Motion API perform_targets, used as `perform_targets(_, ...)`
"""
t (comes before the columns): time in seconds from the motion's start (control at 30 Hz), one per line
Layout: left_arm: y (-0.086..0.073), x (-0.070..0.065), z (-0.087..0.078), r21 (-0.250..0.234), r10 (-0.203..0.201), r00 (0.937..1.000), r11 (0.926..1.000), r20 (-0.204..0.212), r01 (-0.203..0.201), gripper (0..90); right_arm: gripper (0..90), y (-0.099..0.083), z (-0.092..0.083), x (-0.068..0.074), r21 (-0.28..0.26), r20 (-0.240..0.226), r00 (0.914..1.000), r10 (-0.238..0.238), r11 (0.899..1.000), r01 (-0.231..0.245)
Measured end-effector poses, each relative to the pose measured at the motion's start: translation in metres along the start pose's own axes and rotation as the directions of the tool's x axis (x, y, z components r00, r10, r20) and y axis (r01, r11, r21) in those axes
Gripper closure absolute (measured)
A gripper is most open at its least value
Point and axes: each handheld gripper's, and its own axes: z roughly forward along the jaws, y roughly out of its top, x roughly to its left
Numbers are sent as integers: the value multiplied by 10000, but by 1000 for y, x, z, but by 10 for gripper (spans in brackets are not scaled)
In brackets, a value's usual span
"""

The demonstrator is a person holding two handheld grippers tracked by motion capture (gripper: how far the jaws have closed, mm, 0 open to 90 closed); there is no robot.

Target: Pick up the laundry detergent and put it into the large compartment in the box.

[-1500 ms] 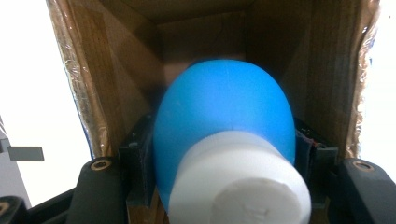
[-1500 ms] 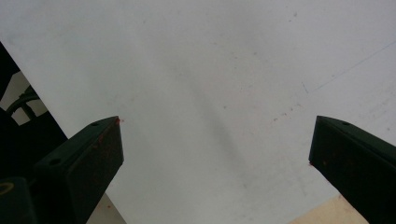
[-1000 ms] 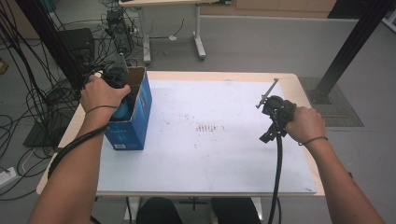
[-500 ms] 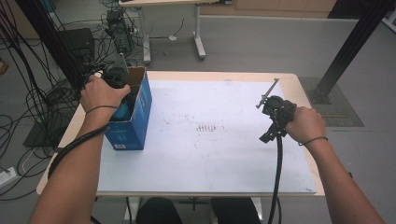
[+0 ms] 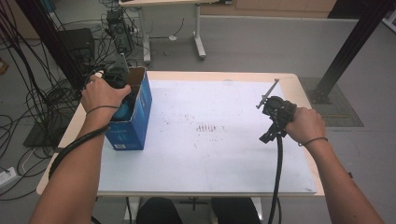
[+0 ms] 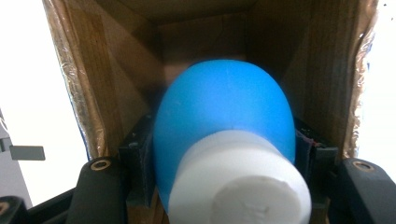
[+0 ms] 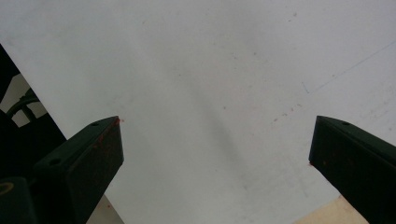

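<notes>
Item: table, centre of the high view. Pale wood edge, covered by a white sheet that bore small reddish marks near its middle. In the right gripper view the same sheet ran across the frame, lightly speckled, with a strip of wood edge at the lower right.

Item: blue carton, left part of the table, top open, brown cardboard inside. In the left gripper view its inner walls rose on both sides and closed at the back.

Item: blue ball-shaped object with a white round cap, centre of the left gripper view, down inside the carton. A sliver of it showed under the hand in the high view.

Item: left gripper, at the carton's mouth, upper left of the high view; jaws clamped on the blue object, one at each flank.

Item: right gripper, right of the high view, above the sheet; jaws stood wide apart with nothing between them. Black cable trailed to the lower edge.

Room: grey floor; second desk's legs at top centre; tangled black cables at left; dark post at upper right.
</notes>
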Motion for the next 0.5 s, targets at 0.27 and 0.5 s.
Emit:
perform_targets(0.27, 0, 1, 0, -30, -16, 10000, 10000, 13, 16, 375, 29, 1, -1, 0, -20, 24, 10000, -31, 10000, 31)
perform_targets(0.5, -1, 2, 0, -50, -42, 10000, 10000, 36, 43, 376, 29, 2, -1, 1, -20, 25, 10000, -51, 10000, 51)
